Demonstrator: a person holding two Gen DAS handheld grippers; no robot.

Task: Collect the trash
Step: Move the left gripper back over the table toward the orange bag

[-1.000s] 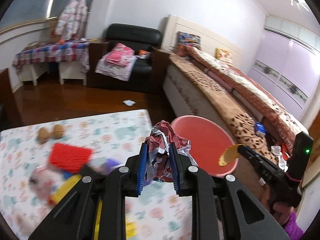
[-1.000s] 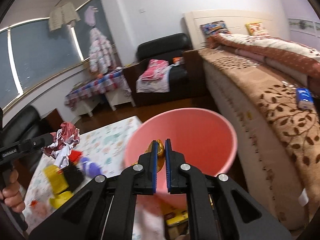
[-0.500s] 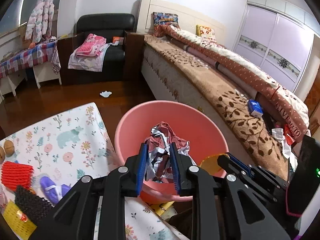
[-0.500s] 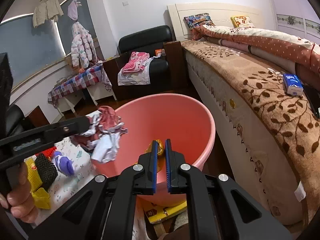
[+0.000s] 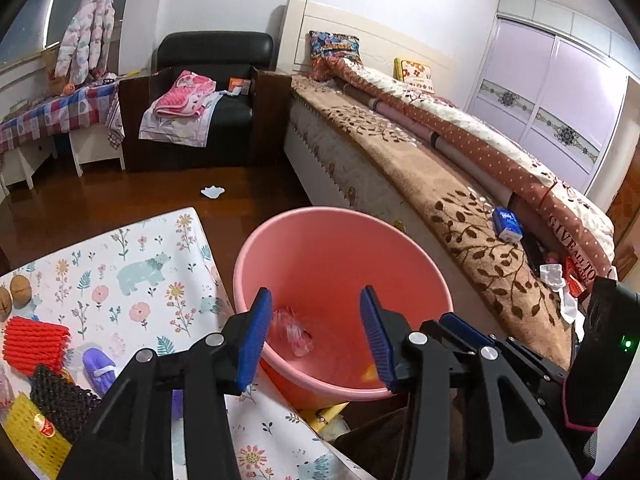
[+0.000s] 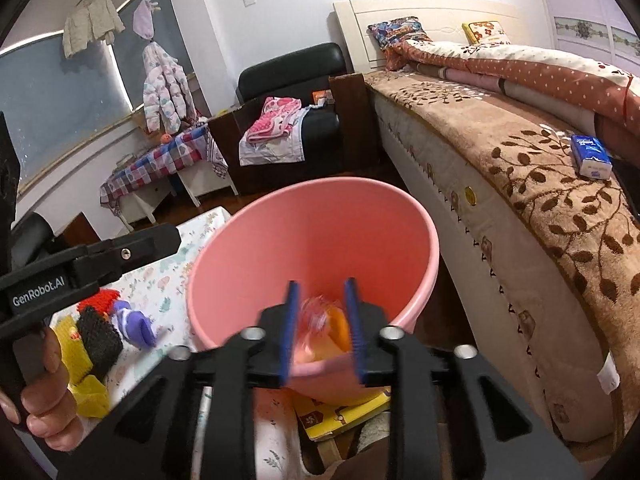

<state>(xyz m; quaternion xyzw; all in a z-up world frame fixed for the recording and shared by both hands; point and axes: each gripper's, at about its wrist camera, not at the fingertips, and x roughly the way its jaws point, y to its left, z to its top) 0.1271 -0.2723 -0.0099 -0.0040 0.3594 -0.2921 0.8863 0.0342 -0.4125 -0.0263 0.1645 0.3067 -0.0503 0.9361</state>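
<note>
A pink bin [image 5: 344, 240] stands beside the floral table [image 5: 132, 272]; it also shows in the right wrist view [image 6: 320, 236]. My left gripper [image 5: 316, 338] is open and empty over the bin's near rim. A crumpled red and white wrapper [image 5: 290, 330] lies blurred inside the bin. My right gripper [image 6: 322, 330] is open over the bin, with a blurred orange peel [image 6: 338, 326] and the wrapper [image 6: 314, 316] seen between its jaws, inside the bin.
On the table lie red netting [image 5: 34, 342], black netting [image 5: 60, 404], a yellow net [image 5: 32, 436], a purple piece [image 5: 98, 366] and two walnuts [image 5: 16, 292]. A bed [image 5: 460, 184] runs along the right. A white scrap [image 5: 213, 191] lies on the floor. A yellow box [image 6: 344, 412] sits under the bin.
Both grippers opened over the bin. The wrapper dropped from the left gripper and the orange peel from the right; both are now inside the bin.
</note>
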